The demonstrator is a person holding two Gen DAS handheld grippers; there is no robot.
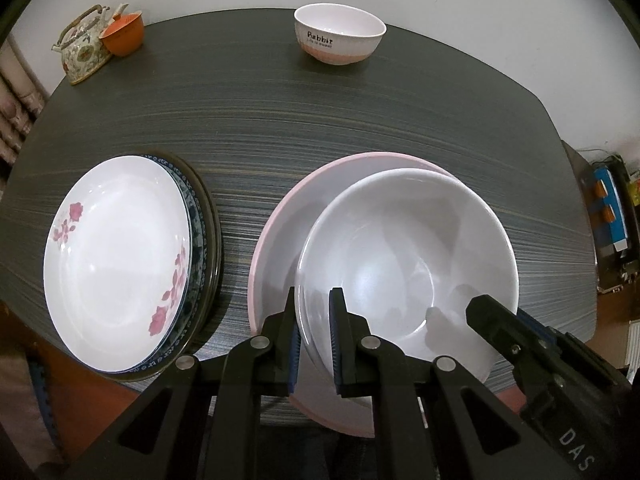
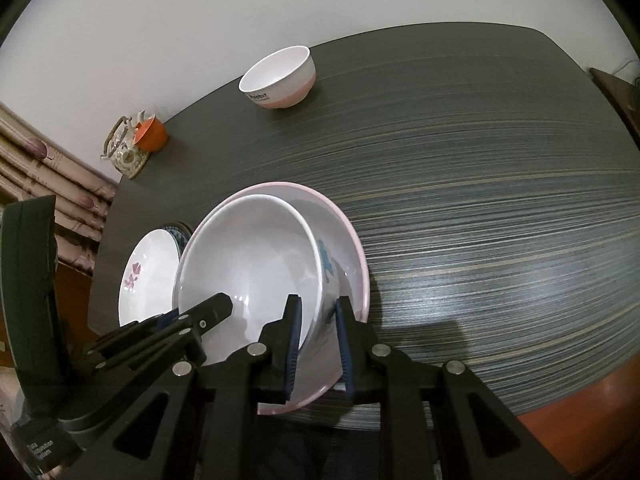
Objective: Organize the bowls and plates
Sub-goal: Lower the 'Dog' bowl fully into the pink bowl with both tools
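**two grippers clamped on white bowl inside pink-rimmed bowl**

dark striped table (image 1: pixel 360 128) spans the area ahead of both grippers. pink-rimmed bowl (image 1: pixel 288 216) rests on it directly below them, with the white bowl (image 1: pixel 404 248) nested inside, tilted. plate stack (image 1: pixel 120 264), floral plate on top, lies just left of the left gripper (image 1: pixel 314 320). left gripper: jaws nearly closed, pinching the white bowl's near-left rim. right gripper (image 2: pixel 318 320): jaws narrow, gripping the same bowl's right wall. small "rabbit" bowl (image 1: pixel 340 36) stands well ahead; teapot (image 1: pixel 82 50) and orange cup (image 1: pixel 124 34) sit far left.

black hand-held gripper (image 1: pixel 314 322), blue pads (image 1: pixel 335 344), silver screws (image 1: pixel 260 343)
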